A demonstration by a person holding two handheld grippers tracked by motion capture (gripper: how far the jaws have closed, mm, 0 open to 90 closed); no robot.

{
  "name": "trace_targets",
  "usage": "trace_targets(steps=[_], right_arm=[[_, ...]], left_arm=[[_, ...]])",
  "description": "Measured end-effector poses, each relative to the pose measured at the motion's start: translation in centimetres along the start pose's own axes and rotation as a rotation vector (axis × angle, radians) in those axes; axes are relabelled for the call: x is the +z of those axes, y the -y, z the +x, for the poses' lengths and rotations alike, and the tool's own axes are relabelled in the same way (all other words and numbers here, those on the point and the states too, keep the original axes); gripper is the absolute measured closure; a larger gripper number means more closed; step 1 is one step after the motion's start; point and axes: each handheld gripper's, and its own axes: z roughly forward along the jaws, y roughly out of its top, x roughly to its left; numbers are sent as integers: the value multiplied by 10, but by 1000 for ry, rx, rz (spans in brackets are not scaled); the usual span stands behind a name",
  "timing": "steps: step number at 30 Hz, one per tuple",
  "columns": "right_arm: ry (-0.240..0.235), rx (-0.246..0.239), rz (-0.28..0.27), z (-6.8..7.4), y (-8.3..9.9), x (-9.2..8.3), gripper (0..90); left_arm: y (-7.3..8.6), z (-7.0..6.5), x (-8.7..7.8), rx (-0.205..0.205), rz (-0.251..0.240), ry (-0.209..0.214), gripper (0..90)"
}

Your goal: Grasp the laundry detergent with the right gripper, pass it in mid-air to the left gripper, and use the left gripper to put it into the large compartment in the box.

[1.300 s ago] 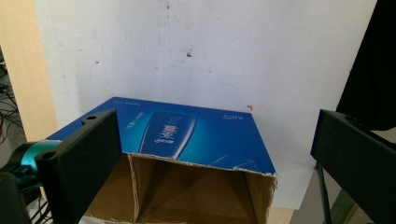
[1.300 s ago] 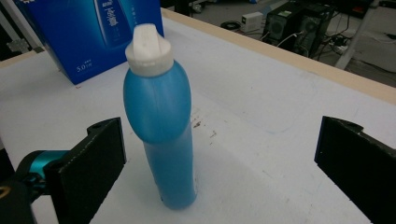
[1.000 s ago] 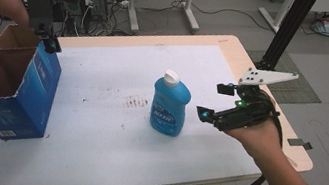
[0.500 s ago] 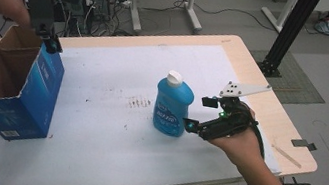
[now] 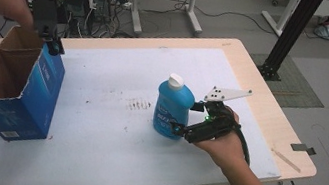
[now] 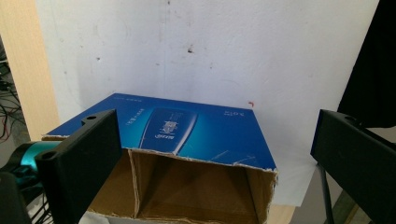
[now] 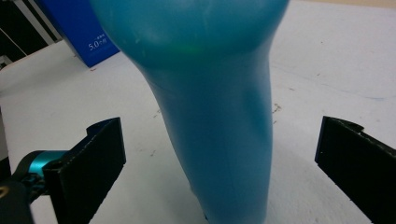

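My right gripper (image 5: 182,118), jaws spread, has closed in to straddle the upright blue plastic bottle (image 5: 172,106), unclamped.

Upright blue bottle (image 5: 172,106), white-capped, mid-table

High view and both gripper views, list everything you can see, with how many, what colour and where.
bottle: one, blue with a white cap, upright near the table's middle
box: one, blue outside and brown inside, open top, at the table's left end
sheet: one, white, covering most of the table top
table: one, light wood edge
left tongs: black, open, above the box's far rim
right tongs: black, open, jaws either side of the bottle
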Motion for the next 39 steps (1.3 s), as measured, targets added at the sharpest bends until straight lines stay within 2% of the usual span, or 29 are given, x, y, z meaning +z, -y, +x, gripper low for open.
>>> trace_targets(steps=[15, 25, 34, 37, 39], right_arm=[[-9, 22, -8, 0, 6, 20, 11], [3, 7, -2, 0, 7, 27, 12], [1, 10, -22, -1, 7, 30, 61], [1, 5, -31, 0, 7, 31, 139], [5, 5, -40, 0, 7, 31, 141]], left_arm=[[2, 0, 0, -3, -3, 0, 17], [4, 0, 0, -6, -2, 4, 17], [5, 1, 1, -8, 1, 1, 17], [6, 0, 1, -9, 3, 2, 17], [6, 1, 1, -7, 4, 1, 17]])
